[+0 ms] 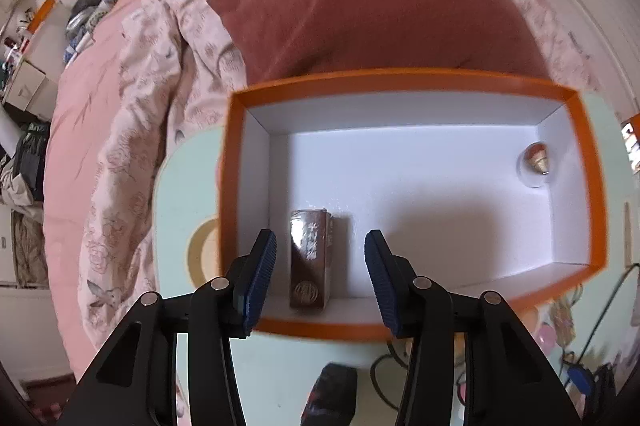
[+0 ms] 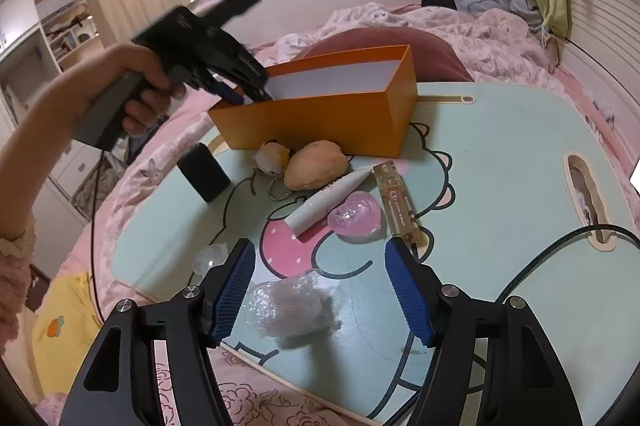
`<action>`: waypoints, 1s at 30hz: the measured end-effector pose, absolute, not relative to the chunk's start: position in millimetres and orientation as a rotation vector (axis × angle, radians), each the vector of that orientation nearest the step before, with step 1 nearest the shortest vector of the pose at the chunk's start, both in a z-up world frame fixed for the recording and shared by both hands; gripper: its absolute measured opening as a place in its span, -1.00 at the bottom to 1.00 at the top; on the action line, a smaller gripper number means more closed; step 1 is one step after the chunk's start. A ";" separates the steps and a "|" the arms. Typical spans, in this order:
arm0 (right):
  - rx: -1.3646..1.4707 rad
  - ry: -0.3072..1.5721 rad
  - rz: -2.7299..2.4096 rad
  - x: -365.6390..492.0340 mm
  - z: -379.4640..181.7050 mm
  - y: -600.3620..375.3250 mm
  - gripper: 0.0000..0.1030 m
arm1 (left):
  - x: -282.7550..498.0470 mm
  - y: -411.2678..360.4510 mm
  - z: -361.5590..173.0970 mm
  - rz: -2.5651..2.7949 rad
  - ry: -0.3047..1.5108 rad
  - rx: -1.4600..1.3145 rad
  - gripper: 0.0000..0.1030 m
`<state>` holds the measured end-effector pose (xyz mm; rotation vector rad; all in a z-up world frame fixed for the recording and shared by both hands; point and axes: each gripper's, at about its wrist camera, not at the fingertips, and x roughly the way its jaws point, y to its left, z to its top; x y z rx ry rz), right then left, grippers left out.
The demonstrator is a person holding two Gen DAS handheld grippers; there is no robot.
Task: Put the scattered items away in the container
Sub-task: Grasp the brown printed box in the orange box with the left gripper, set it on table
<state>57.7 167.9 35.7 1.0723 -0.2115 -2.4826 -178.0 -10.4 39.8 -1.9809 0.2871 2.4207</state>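
The left tongs hung open over the orange box, their pads apart on either side of a brown carton that stood on the white floor near the front wall; neither pad touched it. A small round trinket lay in the far right corner. The likeliest slip, as I judged it, was a finger catching the box's near rim on the way out, which could drag the light box along the mint-green counter toward the bed. The right tongs stood open low over a crumpled clear wrapper, not gripping it. That wrapper looked slippery and lay near the counter's front edge, so a poor pinch could push it off onto the quilt. Ahead the room was tight: a white tube, a pink heart, a clear stick and a tan plush lay close together, with open counter only to the right.
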 end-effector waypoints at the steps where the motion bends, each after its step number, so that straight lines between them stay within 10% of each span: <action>1: 1.071 -0.214 -2.482 57.8 35.8 168.2 0.31 | -181.0 -10.3 30.9 2.394 0.286 -2.018 -0.09; 4: 1.072 -0.217 -2.482 57.7 35.8 168.7 0.31 | -186.1 -10.1 12.5 2.390 0.328 -2.073 -0.59; 20: 1.099 -0.225 -2.475 54.5 32.4 170.3 0.31 | -107.5 -4.0 128.1 2.387 -0.063 -1.501 -0.61; 30: 1.104 -0.224 -2.474 53.7 31.0 169.7 0.31 | -33.9 -2.9 95.3 2.270 -0.058 -1.504 -0.61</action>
